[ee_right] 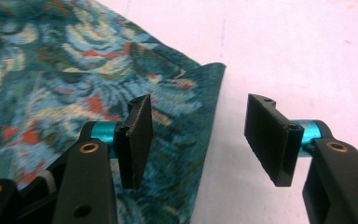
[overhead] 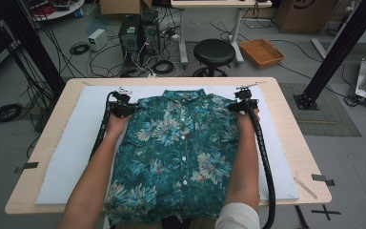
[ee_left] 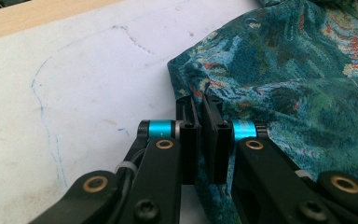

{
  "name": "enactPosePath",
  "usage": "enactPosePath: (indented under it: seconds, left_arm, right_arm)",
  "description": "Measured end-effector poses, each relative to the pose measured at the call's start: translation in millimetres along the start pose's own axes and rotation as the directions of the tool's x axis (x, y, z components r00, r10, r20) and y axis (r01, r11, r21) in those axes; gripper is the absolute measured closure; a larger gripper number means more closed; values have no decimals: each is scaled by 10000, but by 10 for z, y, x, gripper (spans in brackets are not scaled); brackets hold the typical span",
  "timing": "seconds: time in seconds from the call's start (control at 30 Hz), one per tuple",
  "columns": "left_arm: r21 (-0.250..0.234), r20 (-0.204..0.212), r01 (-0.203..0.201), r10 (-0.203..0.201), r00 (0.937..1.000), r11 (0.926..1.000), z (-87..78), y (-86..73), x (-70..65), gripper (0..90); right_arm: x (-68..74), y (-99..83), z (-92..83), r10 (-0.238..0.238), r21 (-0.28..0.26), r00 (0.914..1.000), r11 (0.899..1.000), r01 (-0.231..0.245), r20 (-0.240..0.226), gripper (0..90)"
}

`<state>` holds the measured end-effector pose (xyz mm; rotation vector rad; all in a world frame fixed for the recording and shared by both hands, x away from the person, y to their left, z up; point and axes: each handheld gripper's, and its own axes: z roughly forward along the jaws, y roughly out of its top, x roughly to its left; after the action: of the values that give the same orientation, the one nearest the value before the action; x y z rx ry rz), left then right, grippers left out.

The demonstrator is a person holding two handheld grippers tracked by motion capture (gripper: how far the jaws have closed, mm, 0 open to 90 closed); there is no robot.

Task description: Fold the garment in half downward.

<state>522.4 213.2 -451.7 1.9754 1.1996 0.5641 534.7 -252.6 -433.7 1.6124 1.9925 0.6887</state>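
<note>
A teal short-sleeved shirt [overhead: 181, 143] with a floral print lies flat, buttoned and collar away from me, on a white foam mat [overhead: 71, 143]. My left gripper [overhead: 121, 109] sits at the shirt's far left shoulder. In the left gripper view its jaws [ee_left: 204, 100] are shut, pinching a raised fold at the shirt's edge [ee_left: 284, 70]. My right gripper [overhead: 242, 106] is at the far right shoulder. In the right gripper view it [ee_right: 198, 107] stands open, its jaws straddling the shirt's upturned edge [ee_right: 205, 93] without pressing on it.
The mat covers most of a light wooden table [overhead: 286, 95]. A wooden stick [overhead: 305, 187] lies near the table's front right corner. Beyond the table stand a black stool [overhead: 213, 52], a wicker basket [overhead: 261, 51], computer towers [overhead: 138, 33] and floor cables.
</note>
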Motion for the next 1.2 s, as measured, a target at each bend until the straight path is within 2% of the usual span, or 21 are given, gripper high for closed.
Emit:
enactPosePath:
  seconds: [0.2, 0.23, 0.27, 0.3, 0.33, 0.4, 0.43, 0.47, 0.53, 0.6, 0.63, 0.67, 0.8, 0.83, 0.9, 1.1, 1.2]
  left_arm:
    - [10, -50, -43, 43, 10000, 10000, 0, 0, -7, 857]
    - [3, -43, -36, 36, 10000, 10000, 0, 0, -5, 857]
    - [3, -43, -36, 36, 10000, 10000, 0, 0, -5, 857]
    - [3, -19, -20, 20, 10000, 10000, 0, 0, -4, 857]
    - [2, 3, -17, 17, 10000, 10000, -1, 0, -3, 859]
    - [-24, 211, 222, -222, 9995, 9997, -4, -2, 28, 866]
    - [-24, 211, 222, -222, 9995, 9997, -4, -2, 28, 869]
    - [-17, 308, 358, -357, 9989, 9994, -10, -3, 46, 870]
    - [-260, 520, 499, -485, 9975, 9984, -48, -11, 61, 871]
    - [-393, 560, 554, -531, 9970, 9977, -75, -12, 67, 872]
    - [-847, 726, 736, -675, 9951, 9937, -157, 6, 77, 871]
    - [-1025, 804, 789, -708, 9942, 9916, -202, 23, 77, 872]
    - [-1139, 804, 697, -607, 9949, 9910, -275, 55, 51, 871]
    - [-1202, 862, 550, -448, 9953, 9912, -365, 67, 4, 871]
    - [-1201, 996, 541, -422, 9941, 9913, -420, 55, -18, 871]
    - [-1656, 1366, 784, -558, 9891, 9831, -651, -62, -43, 871]
    - [-1840, 1475, 716, -445, 9881, 9803, -793, -133, -61, 871]
  right_arm:
    - [6, 14, 61, 100, 53, 9997, 9999, -99, -221, 504]
    - [12, 21, 62, 137, 84, 9993, 9999, -135, -342, 579]
    - [12, 21, 62, 137, 84, 9993, 9999, -135, -342, 579]
    - [16, 21, 62, 132, 73, 9988, 9999, -129, -467, 615]
    - [30, 18, 63, 142, 38, 9982, 9999, -140, -584, 694]
    - [48, 16, 59, 80, 38, 9975, 10000, -78, -701, 803]
    - [48, 16, 59, 80, 38, 9975, 10000, -78, -701, 803]
    - [77, 16, 45, -81, 91, 9981, 9999, 86, -612, 873]
    - [99, 16, 21, -214, 113, 9988, 9997, 219, -437, 878]
    - [96, 9, 2, -237, -18, 9986, 9997, 236, -478, 880]
    - [81, 5, -58, -265, -277, 9983, 9993, 251, -521, 881]
    - [67, 8, -89, -238, -405, 9979, 9989, 214, -601, 880]
    - [53, 5, -152, -221, -605, 9973, 9980, 179, -693, 881]
    - [65, -27, -241, -250, -812, 9961, 9965, 181, -844, 881]
    - [68, -51, -287, -320, -918, 9954, 9955, 236, -905, 880]
    - [66, -185, -535, -591, -1382, 9921, 9894, 435, -1109, 880]
    - [51, -298, -667, -623, -1686, 9895, 9849, 398, -1301, 880]
